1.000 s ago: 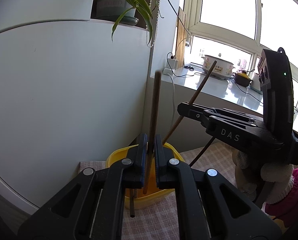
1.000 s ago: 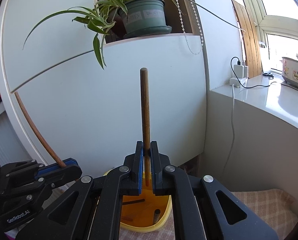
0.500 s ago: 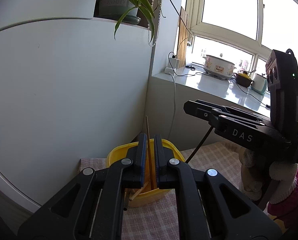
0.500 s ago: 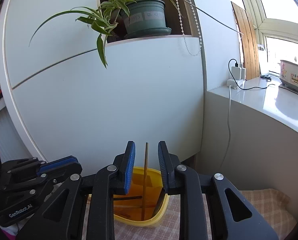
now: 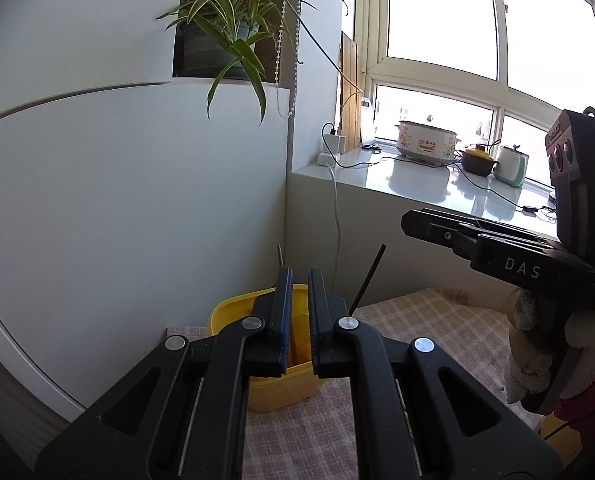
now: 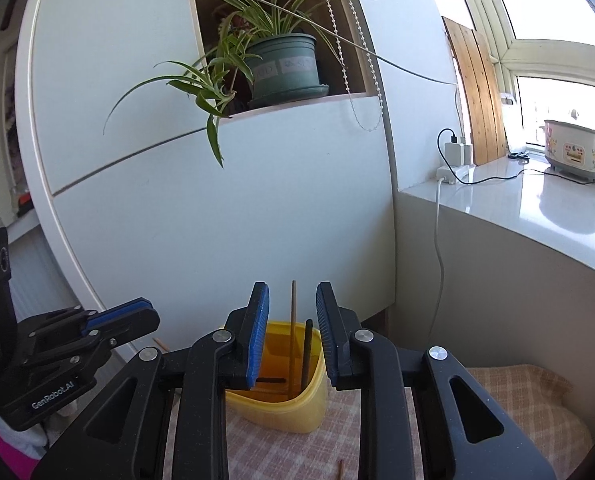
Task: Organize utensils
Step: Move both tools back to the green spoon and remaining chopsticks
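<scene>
Now both grippers point forward and slightly downward toward the yellow container (image 6: 297,408), which sits on a checked tablecloth (image 5: 429,320) close to the white cabinet (image 6: 225,216). From its own camera the left gripper (image 5: 296,312) shows its jaws drawn nearly together with only a narrow slit between them and nothing clamped there; the container lies just beyond its tips. Over on that view's right side the right gripper (image 5: 409,222) hangs above and beside the container, held by a hand in a fuzzy pale glove (image 5: 537,344) with a pink sleeve (image 5: 589,384). Its jaws stand parted with nothing between the blue pads (image 6: 257,332). Through that gap a thin light chopstick (image 6: 292,320) and a dark chopstick (image 6: 307,352) stand leaning inside the container, with another dark stick lying across its bottom. A further dark chopstick (image 5: 367,280) juts up at a slant from behind the left gripper's right finger. Above the container, a spider plant (image 6: 281,64) in a green pot sits in the cabinet's niche; to the container's right, a pale counter (image 6: 537,208) under the window carries a rice cooker (image 6: 575,152) and chargers.
</scene>
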`<action>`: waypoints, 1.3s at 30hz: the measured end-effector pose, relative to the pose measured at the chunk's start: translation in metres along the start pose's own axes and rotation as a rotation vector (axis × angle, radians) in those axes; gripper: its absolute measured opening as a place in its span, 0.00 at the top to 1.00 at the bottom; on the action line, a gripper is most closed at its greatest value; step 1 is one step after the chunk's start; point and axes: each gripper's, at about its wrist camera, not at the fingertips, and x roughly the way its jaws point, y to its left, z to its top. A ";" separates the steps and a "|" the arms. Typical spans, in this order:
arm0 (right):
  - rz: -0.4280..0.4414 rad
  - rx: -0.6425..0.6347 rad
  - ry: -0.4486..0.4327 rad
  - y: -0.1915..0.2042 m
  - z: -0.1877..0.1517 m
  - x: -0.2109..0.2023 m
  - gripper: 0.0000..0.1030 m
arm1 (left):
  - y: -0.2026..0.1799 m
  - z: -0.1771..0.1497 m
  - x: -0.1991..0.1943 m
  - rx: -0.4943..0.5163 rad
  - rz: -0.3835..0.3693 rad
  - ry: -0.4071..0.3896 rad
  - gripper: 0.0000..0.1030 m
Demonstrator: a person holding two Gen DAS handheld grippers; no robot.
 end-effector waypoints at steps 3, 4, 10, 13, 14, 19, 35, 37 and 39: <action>-0.002 0.007 0.006 -0.006 -0.005 -0.016 0.77 | -0.010 -0.003 -0.006 0.012 -0.013 -0.005 0.95; -0.005 0.009 0.012 -0.009 -0.007 -0.020 0.74 | -0.013 -0.004 -0.007 0.014 -0.020 -0.003 0.95; -0.039 0.030 0.059 -0.038 -0.027 -0.038 0.59 | -0.031 -0.025 -0.006 0.020 -0.080 0.048 0.88; -0.072 0.029 0.115 -0.053 -0.045 -0.041 0.59 | -0.040 -0.041 0.002 0.014 -0.119 0.102 0.88; -0.081 0.030 0.142 -0.058 -0.053 -0.040 0.59 | -0.044 -0.047 0.005 0.017 -0.129 0.120 0.88; -0.098 0.066 0.278 -0.084 -0.091 -0.031 0.59 | -0.057 -0.079 0.023 -0.007 -0.189 0.223 0.88; 0.068 0.085 0.615 -0.074 -0.188 -0.010 0.63 | -0.083 -0.168 0.070 -0.092 -0.285 0.517 0.87; 0.079 0.082 0.632 -0.069 -0.193 -0.007 0.63 | -0.081 -0.170 0.074 -0.095 -0.283 0.529 0.87; 0.083 0.070 0.651 -0.063 -0.198 -0.002 0.63 | -0.079 -0.172 0.076 -0.103 -0.280 0.535 0.88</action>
